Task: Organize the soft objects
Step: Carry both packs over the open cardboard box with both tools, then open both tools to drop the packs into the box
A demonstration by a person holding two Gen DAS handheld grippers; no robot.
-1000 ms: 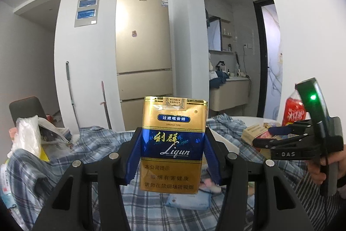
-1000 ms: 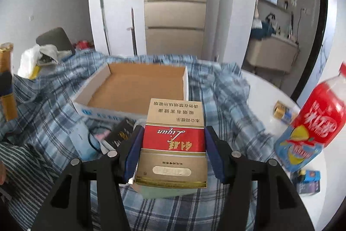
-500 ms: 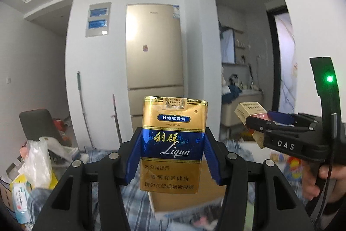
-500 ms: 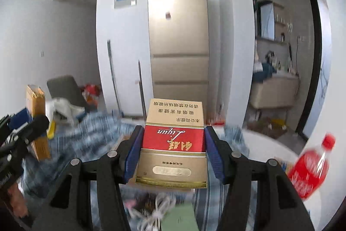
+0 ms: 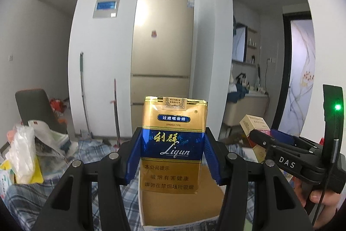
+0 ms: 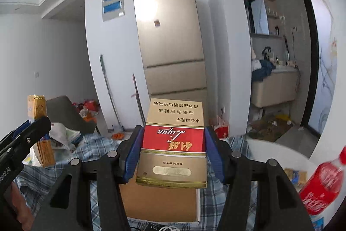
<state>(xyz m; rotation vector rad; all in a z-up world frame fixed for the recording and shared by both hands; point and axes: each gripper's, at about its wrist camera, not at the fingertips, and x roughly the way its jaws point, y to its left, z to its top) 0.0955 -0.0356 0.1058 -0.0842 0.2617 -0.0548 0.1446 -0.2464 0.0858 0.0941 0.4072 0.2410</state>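
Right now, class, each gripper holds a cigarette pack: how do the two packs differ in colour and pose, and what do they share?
The left gripper holds the blue-banded pack; the right gripper holds the red-banded pack. The blue-banded pack's print reads upright in its wrist view; the red-banded pack's print is upside down in its own. Both are gold, marked Liqun, clamped across their coloured bands, above the cardboard box.

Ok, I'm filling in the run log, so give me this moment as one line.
left gripper: shut on blue-gold pack | right gripper: shut on red-gold pack | both above cardboard box
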